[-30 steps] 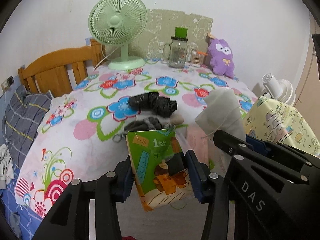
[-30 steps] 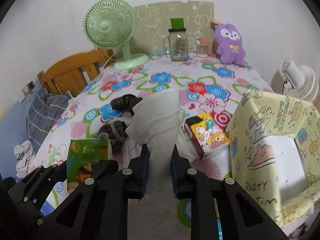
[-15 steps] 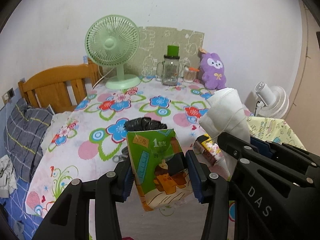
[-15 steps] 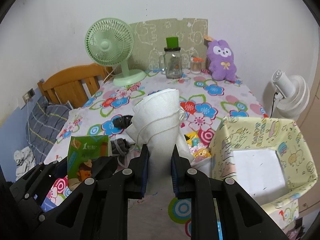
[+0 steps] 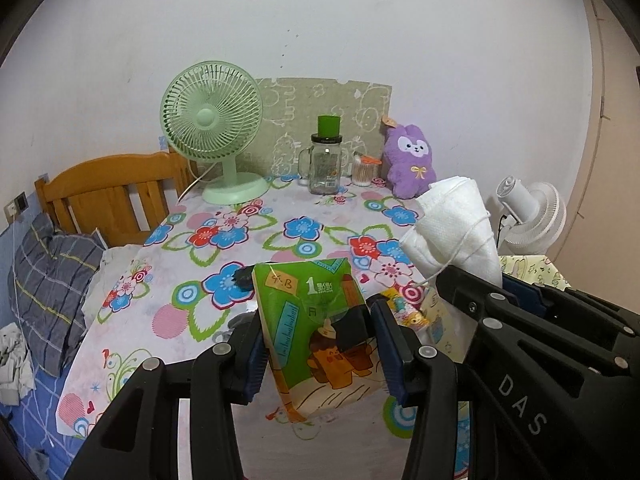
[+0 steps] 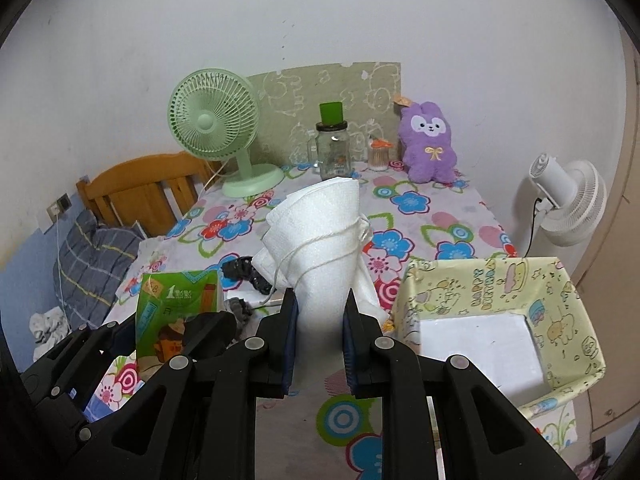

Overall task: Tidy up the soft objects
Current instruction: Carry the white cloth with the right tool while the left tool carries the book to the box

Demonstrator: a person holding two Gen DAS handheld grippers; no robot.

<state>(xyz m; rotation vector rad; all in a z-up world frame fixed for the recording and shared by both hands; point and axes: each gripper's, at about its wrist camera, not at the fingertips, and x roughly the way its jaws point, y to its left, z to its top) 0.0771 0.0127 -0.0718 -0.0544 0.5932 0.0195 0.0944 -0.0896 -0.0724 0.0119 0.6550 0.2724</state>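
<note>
My left gripper (image 5: 318, 342) is shut on a green tissue pack (image 5: 316, 328) with a cartoon print, held above the floral table; the same pack (image 6: 176, 312) shows at lower left in the right wrist view. My right gripper (image 6: 320, 336) is shut on a stack of white face masks (image 6: 320, 240) with ear loops, also seen at the right of the left wrist view as white masks (image 5: 452, 224). Black socks (image 6: 244, 272) and a grey bundle (image 6: 240, 308) lie on the tablecloth below. A yellow cartoon-print box (image 6: 496, 280) stands open at the right.
At the back of the table stand a green desk fan (image 5: 212, 128), a glass jar with green lid (image 5: 326, 160), a cotton-swab pot (image 5: 362, 170) and a purple plush (image 5: 412, 158). A wooden headboard (image 5: 108, 192) and grey pillow (image 5: 48, 280) lie left; a white fan (image 6: 568, 208) stands right.
Both grippers have risen with their loads; the table and the items on it now sit lower and farther off. More of the yellow box shows in the right wrist view.
</note>
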